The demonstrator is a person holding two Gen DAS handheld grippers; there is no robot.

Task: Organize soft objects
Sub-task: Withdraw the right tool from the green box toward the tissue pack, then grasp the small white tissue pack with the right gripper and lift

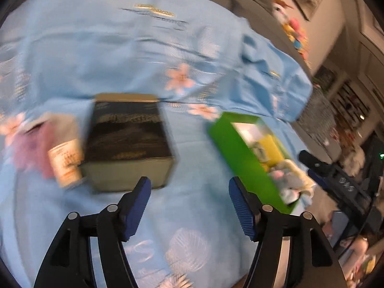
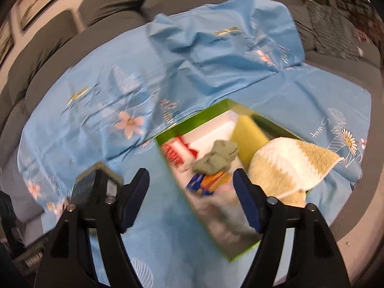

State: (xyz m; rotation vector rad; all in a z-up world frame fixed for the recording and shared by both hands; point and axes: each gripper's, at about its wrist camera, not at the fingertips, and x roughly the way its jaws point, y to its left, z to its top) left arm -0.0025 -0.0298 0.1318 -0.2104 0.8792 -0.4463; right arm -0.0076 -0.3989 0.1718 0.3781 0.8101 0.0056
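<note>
A green box (image 2: 192, 119) lies on a blue flowered sheet (image 2: 96, 124). Inside it are a yellow sponge (image 2: 249, 139), a crumpled grey-green cloth (image 2: 216, 158), a red and white packet (image 2: 177, 153) and a colourful item (image 2: 206, 182). A cream and white fluffy towel (image 2: 288, 165) hangs over its right rim. My right gripper (image 2: 190, 192) is open above the box's near left side, holding nothing. My left gripper (image 1: 189, 204) is open over bare sheet, between a black box (image 1: 127, 139) and the green box (image 1: 235, 153). A pink fluffy item (image 1: 28, 148) with a paper label (image 1: 66, 165) lies left of the black box.
The sheet (image 1: 120, 48) covers a grey sofa (image 2: 115, 19), with a fold bunched at the back. Plush toys (image 1: 292, 31) sit on the sofa back. A black device (image 1: 336, 180) shows at the right of the left wrist view. The picture is blurred.
</note>
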